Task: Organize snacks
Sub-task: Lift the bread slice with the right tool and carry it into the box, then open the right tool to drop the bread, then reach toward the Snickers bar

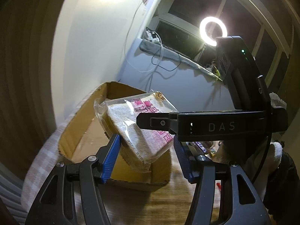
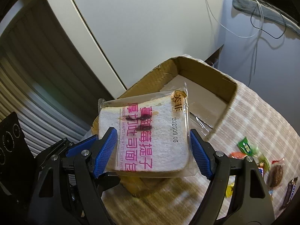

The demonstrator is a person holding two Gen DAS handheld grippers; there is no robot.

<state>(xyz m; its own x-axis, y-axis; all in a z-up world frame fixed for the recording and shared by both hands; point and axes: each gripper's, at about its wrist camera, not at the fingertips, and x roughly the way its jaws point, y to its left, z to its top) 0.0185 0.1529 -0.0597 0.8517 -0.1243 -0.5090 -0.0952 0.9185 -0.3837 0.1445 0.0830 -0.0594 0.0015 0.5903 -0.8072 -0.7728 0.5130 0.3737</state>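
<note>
Right wrist view: both grippers' jaws clamped on packaged toast bread (image 2: 148, 136), right gripper (image 2: 152, 152), left gripper (image 1: 147, 156), above cardboard box (image 2: 206, 69).

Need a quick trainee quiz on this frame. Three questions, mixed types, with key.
1. True or false: the bread pack lies flat inside the box.
2. What colour is the large print on the bread pack? A) green B) pink C) blue
3. Fill in: the small loose snacks lie on the checked cloth, ___ the box.

Key:
1. False. The right gripper holds it up over the box.
2. B
3. outside
</note>
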